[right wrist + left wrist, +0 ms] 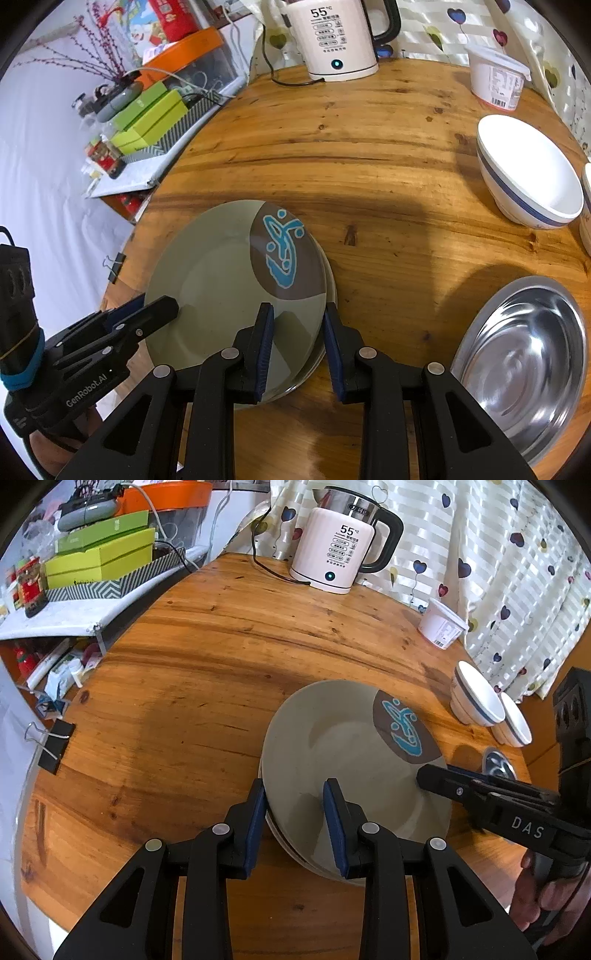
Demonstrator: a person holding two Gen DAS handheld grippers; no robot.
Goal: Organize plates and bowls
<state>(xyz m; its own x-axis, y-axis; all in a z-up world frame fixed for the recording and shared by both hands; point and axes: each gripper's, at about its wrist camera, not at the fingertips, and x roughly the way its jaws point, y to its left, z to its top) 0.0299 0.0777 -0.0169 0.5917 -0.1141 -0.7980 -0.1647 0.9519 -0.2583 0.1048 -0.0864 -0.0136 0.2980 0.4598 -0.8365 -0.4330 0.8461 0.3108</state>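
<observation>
Left gripper (295, 812): we pinch the plate's (343, 746) left rim.
Right gripper (299, 332): we pinch its right rim.
Plate: lies between both, near the table's (184, 664) front edge.

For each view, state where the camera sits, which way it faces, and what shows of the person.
Left wrist: on the left claw, looking down at the green plate whose left rim it straddles; right claw and a hand show.
Right wrist: on the right claw, looking down at the plate's right rim; left claw shows.
Shared: plate, kettle, white bowl, table.
</observation>
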